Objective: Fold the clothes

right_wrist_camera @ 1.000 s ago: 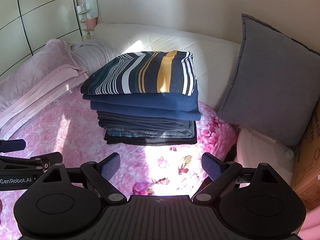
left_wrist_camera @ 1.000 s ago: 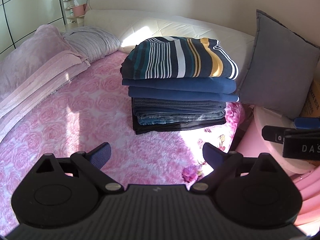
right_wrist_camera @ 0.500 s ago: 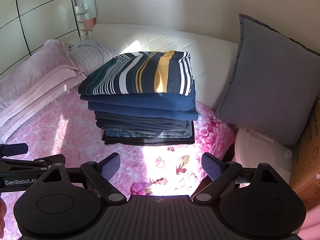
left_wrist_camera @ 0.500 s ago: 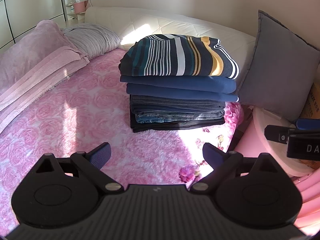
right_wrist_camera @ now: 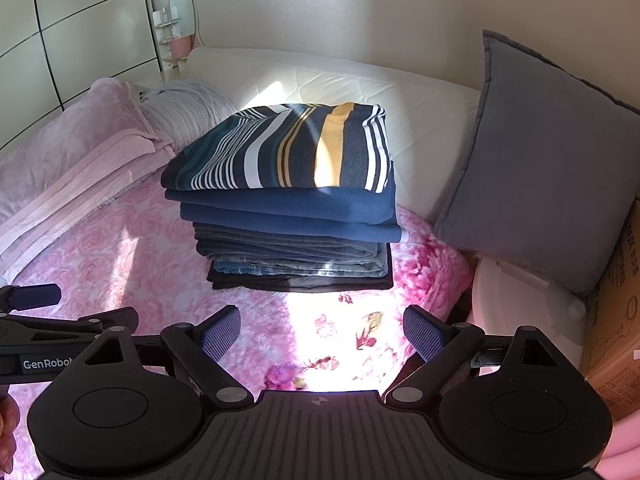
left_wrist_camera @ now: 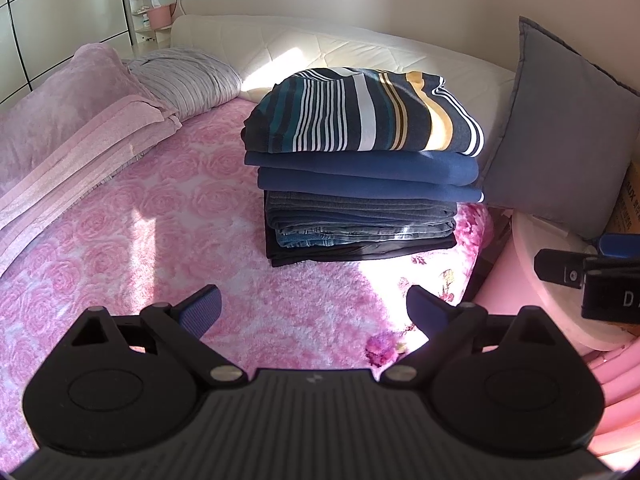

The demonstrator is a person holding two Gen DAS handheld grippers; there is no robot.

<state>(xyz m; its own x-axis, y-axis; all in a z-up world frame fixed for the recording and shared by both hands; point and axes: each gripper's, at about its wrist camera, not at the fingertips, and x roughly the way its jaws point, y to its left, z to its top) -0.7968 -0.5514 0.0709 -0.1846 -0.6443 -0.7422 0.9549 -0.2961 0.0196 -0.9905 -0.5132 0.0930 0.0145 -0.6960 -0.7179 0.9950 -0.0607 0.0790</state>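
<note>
Surface: a bed covered by a pink rose-patterned blanket (left_wrist_camera: 152, 216), sunlit in a patch near its front edge. A cream padded headboard (left_wrist_camera: 360, 48) runs along the far side below a plain pale wall. A folded pink throw (left_wrist_camera: 72, 148) and a grey striped pillow (left_wrist_camera: 188, 80) lie at the left; a grey cushion (left_wrist_camera: 560, 132) leans upright at the right, just beside the clothes. White panelled wardrobe doors (right_wrist_camera: 72, 28) and a small corner shelf (right_wrist_camera: 172, 36) stand at the far left. A cardboard box (right_wrist_camera: 616, 320) sits at the right edge.

Task item: a stack of folded clothes (left_wrist_camera: 360, 184) rests on the blanket near the headboard. From the top: a striped navy, white and yellow garment (right_wrist_camera: 292, 148), two blue pieces, grey and faded denim layers, and a black piece at the base. Edges are roughly aligned.

Left gripper (left_wrist_camera: 314, 308): jaws spread wide, holding nothing, above the blanket short of the stack. Right gripper (right_wrist_camera: 322, 334): jaws likewise spread, empty.
</note>
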